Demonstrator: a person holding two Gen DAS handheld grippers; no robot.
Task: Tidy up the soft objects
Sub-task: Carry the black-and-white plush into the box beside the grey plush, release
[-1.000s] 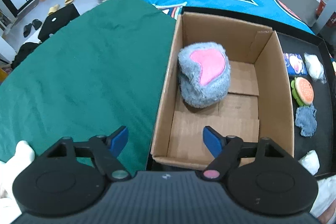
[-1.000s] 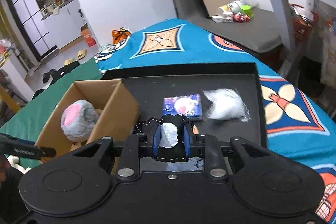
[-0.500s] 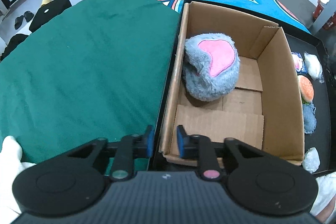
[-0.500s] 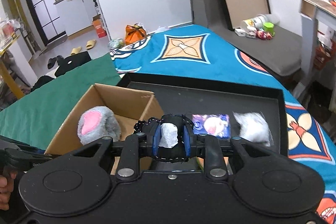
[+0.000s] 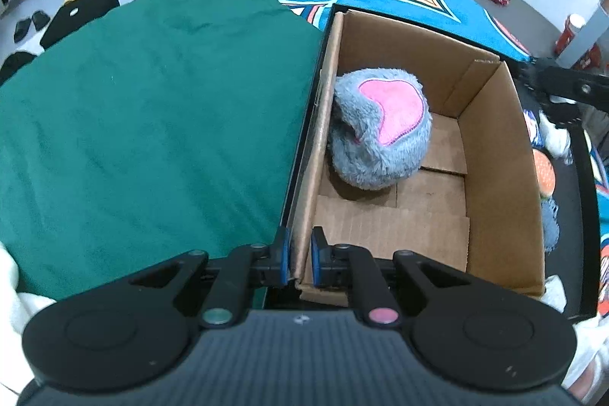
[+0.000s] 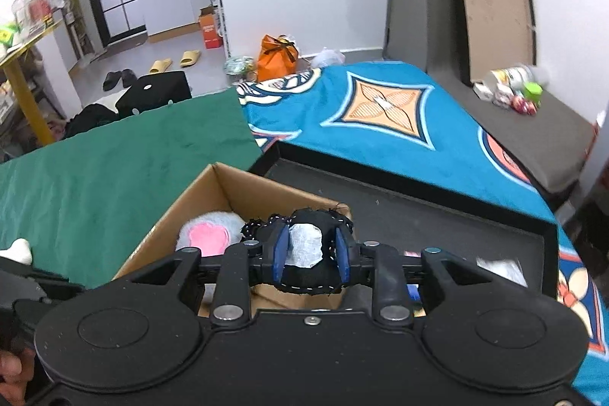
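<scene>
An open cardboard box (image 5: 491,155) holds a grey plush with a pink patch (image 5: 380,132). My left gripper (image 5: 298,259) is shut on the box's near left wall, one blue pad on each side of the cardboard. In the right wrist view my right gripper (image 6: 310,253) hangs over the right side of the box (image 6: 198,200), above and to the right of the plush (image 6: 207,234). Its jaws are opening. A black soft item with a white patch (image 6: 306,246) is still pinched between the pads.
The box stands in a black tray (image 6: 418,215) on a blue patterned blanket (image 6: 380,124), with a green cloth (image 5: 152,120) to its left. Right of the box lie a burger-shaped toy (image 5: 546,174), a white pouch (image 5: 555,136) and a blue-grey fabric piece (image 5: 550,223).
My left gripper's jaws closed from wide open onto the box wall. My right gripper carried the black-and-white item leftward from above the tray to above the box.
</scene>
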